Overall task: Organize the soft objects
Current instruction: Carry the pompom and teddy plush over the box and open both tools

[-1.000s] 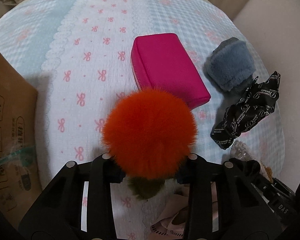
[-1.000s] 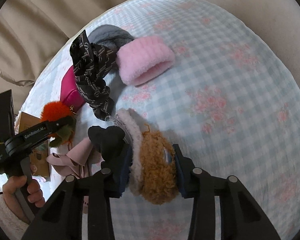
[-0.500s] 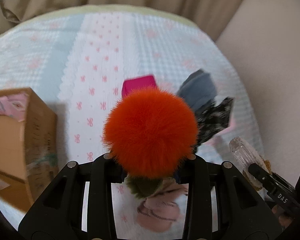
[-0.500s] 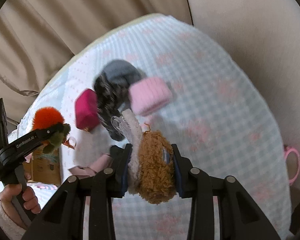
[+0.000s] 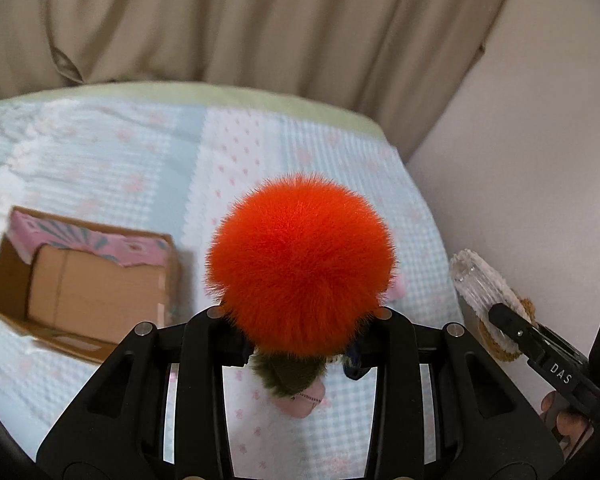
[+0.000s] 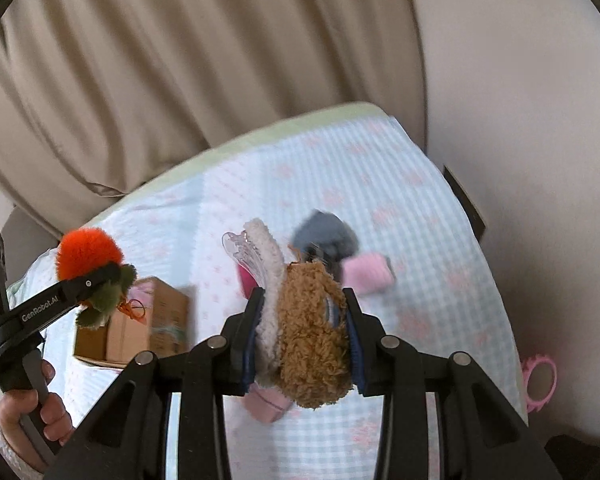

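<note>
The left tongs [image 5: 300, 322] grip a pom-pom [image 5: 301, 262] above the bed [image 5: 100, 160]. A cardboard box [image 5: 86, 280] sits on the bed, below and to the left of these tongs. The right tongs [image 6: 302, 330] clamp a plush hair clip [image 6: 306, 320] and appear at the right edge of the left wrist view, beside the left tongs. Beyond the right tongs, a fuzzy item [image 6: 326, 236] lies on the bed with a knit cuff [image 6: 368, 272] just in front of it, touching. A curtain [image 5: 260, 20] hangs behind the far edge of the bed, and a wall [image 5: 540, 160] stands to the right.
</note>
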Available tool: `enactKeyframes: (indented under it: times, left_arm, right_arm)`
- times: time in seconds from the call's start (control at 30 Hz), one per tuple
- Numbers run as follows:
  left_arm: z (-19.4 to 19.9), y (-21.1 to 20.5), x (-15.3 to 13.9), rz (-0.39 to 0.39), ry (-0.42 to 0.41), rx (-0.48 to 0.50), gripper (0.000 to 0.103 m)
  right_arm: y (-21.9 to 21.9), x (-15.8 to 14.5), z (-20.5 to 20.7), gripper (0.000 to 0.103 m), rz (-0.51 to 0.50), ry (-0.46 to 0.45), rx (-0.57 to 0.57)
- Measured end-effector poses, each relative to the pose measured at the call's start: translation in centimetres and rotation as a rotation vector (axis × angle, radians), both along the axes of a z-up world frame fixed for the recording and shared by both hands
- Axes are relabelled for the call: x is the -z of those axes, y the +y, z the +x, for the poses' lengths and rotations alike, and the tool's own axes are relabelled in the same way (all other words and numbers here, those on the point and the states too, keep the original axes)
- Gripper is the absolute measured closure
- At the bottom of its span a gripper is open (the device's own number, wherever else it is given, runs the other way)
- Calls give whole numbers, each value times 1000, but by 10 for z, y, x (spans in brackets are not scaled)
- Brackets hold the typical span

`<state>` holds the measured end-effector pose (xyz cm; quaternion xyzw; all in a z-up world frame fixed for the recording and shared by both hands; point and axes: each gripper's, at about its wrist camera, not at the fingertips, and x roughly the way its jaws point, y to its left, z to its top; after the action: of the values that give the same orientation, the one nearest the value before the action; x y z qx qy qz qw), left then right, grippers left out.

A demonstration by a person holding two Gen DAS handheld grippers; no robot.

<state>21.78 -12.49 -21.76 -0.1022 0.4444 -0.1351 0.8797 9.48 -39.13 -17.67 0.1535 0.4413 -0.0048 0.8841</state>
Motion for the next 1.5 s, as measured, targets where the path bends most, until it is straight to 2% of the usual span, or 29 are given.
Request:
enactKeyframes:
  times: [0.2,0.3,0.43,0.57,0.73,0.83,1.03,1.2,1.5]
  left_arm:
    - [-17,52,-41,-14,-38,-58,73]
    - [-23,90,-54,-15,-40,-91,73]
    - [-25,138,-62,-1,-37,-100,73]
    - [-19,191,-56,16,-6,-97,73]
    - [-6,255,-37,31,37,-90,73]
    - [6,286,-15,62,72,-65,73]
    - [31,318,37,91,172,-17,73]
    - [45,323,74,96,249,9,73]
    - [70,303,138,140,350,73,73]
  right_arm:
    - [53,-47,11,70,-7,-60,-85]
    - [89,-60,16,70,-9,-75,-131]
    - [148,-70,28,70,-18,-70,-186]
    - [211,-68,41,70,-14,-36,-220]
    - [281,-47,61,70,-20,23,-255]
    - [315,-26,74,70,-10,74,-256]
    - [360,21,95,70,-10,185,-273]
    - [364,61,110,70,-21,283,-263]
    - [363,136,152,70,20,430,-290]
